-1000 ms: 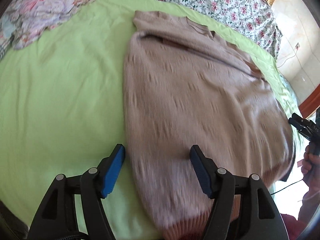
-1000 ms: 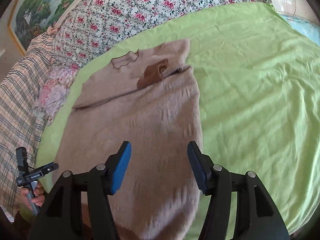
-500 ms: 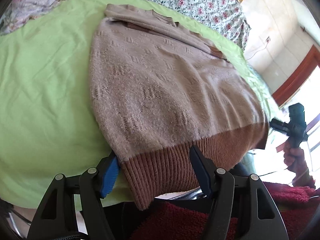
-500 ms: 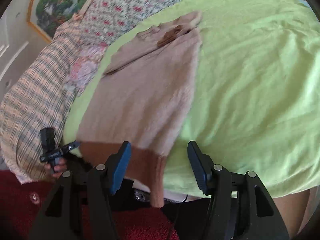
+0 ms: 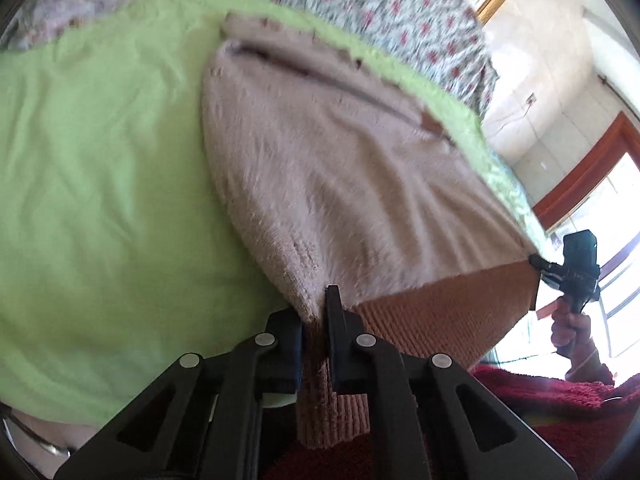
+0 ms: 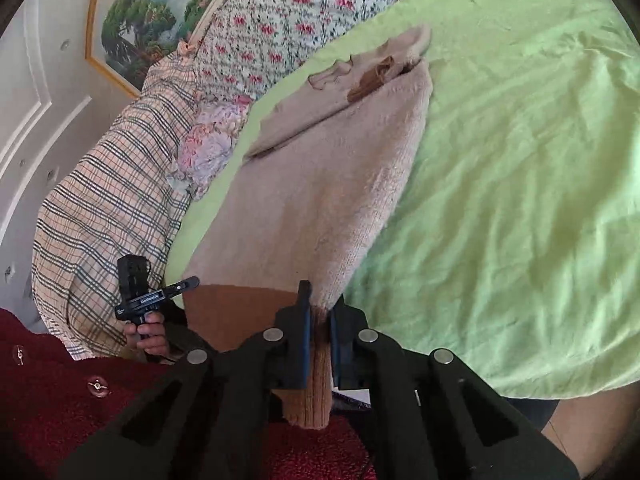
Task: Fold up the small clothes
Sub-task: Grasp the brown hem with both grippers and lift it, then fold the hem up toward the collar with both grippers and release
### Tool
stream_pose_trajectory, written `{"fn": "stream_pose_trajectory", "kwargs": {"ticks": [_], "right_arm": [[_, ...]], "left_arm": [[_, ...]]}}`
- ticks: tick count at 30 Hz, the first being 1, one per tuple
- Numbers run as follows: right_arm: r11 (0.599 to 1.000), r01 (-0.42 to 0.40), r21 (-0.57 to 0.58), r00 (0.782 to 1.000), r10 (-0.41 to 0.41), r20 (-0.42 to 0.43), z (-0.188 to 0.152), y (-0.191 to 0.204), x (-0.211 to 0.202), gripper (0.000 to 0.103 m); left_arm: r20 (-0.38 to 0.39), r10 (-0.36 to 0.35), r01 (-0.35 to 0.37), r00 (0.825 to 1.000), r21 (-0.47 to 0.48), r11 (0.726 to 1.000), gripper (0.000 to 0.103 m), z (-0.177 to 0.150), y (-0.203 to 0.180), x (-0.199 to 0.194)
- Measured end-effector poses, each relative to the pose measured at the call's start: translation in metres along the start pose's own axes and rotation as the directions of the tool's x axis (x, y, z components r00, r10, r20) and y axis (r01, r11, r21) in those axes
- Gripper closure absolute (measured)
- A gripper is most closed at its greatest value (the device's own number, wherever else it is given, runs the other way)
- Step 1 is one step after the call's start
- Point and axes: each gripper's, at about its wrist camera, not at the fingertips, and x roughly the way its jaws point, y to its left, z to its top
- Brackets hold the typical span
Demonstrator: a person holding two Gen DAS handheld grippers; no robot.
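A beige knitted sweater (image 5: 340, 168) with a brown ribbed hem (image 5: 440, 312) lies lengthwise on a green bedsheet (image 5: 100, 184), collar at the far end. My left gripper (image 5: 318, 320) is shut on the hem's left corner, the knit bunched between its pads. In the right wrist view the same sweater (image 6: 320, 184) runs away from me, and my right gripper (image 6: 320, 320) is shut on the hem's right corner (image 6: 316, 380). Each view also shows the other gripper at the opposite corner: the right gripper (image 5: 540, 264) and the left gripper (image 6: 188, 282). The hem is stretched between them.
A floral quilt (image 6: 288, 12) and a checked blanket (image 6: 104, 200) lie at the head of the bed. A framed painting (image 6: 152, 12) hangs on the wall. A dark red garment (image 6: 60, 392) on the person is close below the grippers. The sheet (image 6: 520, 200) spreads wide to the right.
Both grippers went from open above the sweater down to its hem and closed on the two hem corners. The hem now looks pulled taut between them.
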Motion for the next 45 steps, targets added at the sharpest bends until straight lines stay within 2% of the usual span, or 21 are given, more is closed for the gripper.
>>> {"fn": "stream_pose_trajectory", "kwargs": {"ticks": [2, 3, 4, 5, 6, 8, 9, 10, 17, 20, 24, 27, 32, 35, 38, 41, 45], "right_arm": [[1.0, -0.014, 0.016, 0.999, 0.014, -0.035, 0.0, -0.002, 0.01, 0.091], [1.0, -0.008, 0.016, 0.998, 0.009, -0.055, -0.001, -0.002, 0.016, 0.09], [1.0, -0.003, 0.011, 0.997, 0.003, -0.074, -0.002, -0.002, 0.021, 0.082], [1.0, -0.011, 0.004, 0.997, 0.012, -0.082, -0.004, -0.002, 0.022, 0.076], [1.0, -0.02, -0.008, 0.997, 0.02, -0.08, -0.006, 0.0, 0.023, 0.076], [1.0, -0.021, -0.019, 0.997, 0.019, -0.076, -0.006, 0.003, 0.025, 0.076], [0.999, -0.025, -0.024, 0.997, 0.023, -0.074, -0.006, 0.005, 0.025, 0.077], [0.999, -0.033, -0.033, 0.997, 0.031, -0.071, -0.006, 0.008, 0.022, 0.093], [0.989, -0.145, -0.028, 0.989, 0.145, 0.01, -0.005, 0.017, -0.01, 0.095], [0.972, -0.228, -0.056, 0.972, 0.231, 0.052, 0.006, 0.033, -0.016, 0.095], [0.938, -0.333, -0.096, 0.936, 0.341, 0.09, 0.017, 0.048, -0.026, 0.095], [0.936, -0.343, -0.081, 0.933, 0.35, 0.085, 0.014, 0.05, -0.023, 0.095], [0.944, -0.329, -0.012, 0.939, 0.328, 0.099, 0.015, 0.03, -0.014, 0.095], [0.942, -0.335, -0.018, 0.933, 0.334, 0.133, 0.042, 0.027, -0.012, 0.095], [0.942, -0.331, -0.046, 0.926, 0.334, 0.174, 0.08, 0.028, -0.01, 0.095], [0.949, -0.31, -0.064, 0.924, 0.316, 0.214, 0.128, 0.027, 0.0, 0.095], [0.969, -0.245, -0.041, 0.934, 0.247, 0.26, 0.199, 0.018, 0.018, 0.095]], "left_arm": [[-0.016, -0.018, 0.018, 1.0, -0.006, 1.0, 0.087, -0.001, 0.002, 0.003], [-0.024, -0.043, 0.043, 0.999, -0.005, 0.999, 0.079, 0.001, 0.002, 0.003], [-0.036, -0.056, 0.056, 0.998, -0.001, 0.998, 0.072, 0.002, 0.001, 0.004], [-0.043, -0.061, 0.062, 0.997, 0.006, 0.998, 0.071, 0.002, 0.0, 0.004], [-0.041, -0.053, 0.054, 0.998, 0.027, 0.998, 0.072, 0.003, -0.003, 0.005], [-0.032, -0.027, 0.029, 0.999, 0.068, 0.997, 0.081, 0.002, -0.009, 0.008], [-0.022, -0.007, 0.009, 1.0, 0.093, 0.996, 0.093, 0.001, -0.013, 0.008], [-0.017, -0.006, 0.008, 1.0, 0.098, 0.995, 0.094, 0.002, -0.015, 0.007], [0.127, -0.036, 0.032, 0.991, 0.034, 0.999, 0.096, 0.005, -0.018, -0.033], [0.201, -0.049, 0.045, 0.978, 0.025, 0.999, 0.096, 0.014, -0.022, -0.053], [0.274, -0.053, 0.045, 0.96, 0.038, 0.998, 0.097, 0.03, -0.031, -0.075], [0.294, -0.055, 0.045, 0.954, 0.039, 0.998, 0.097, 0.035, -0.029, -0.086], [0.278, -0.073, 0.074, 0.958, 0.004, 0.997, 0.096, 0.043, -0.016, -0.082], [0.296, -0.085, 0.083, 0.951, 0.021, 0.996, 0.096, 0.067, -0.017, -0.079], [0.355, -0.101, 0.083, 0.93, 0.065, 0.994, 0.096, 0.106, -0.023, -0.082], [0.413, -0.108, 0.073, 0.904, 0.098, 0.992, 0.096, 0.156, -0.029, -0.078], [0.438, -0.085, 0.045, 0.895, 0.102, 0.994, 0.096, 0.235, -0.031, -0.056]]}}
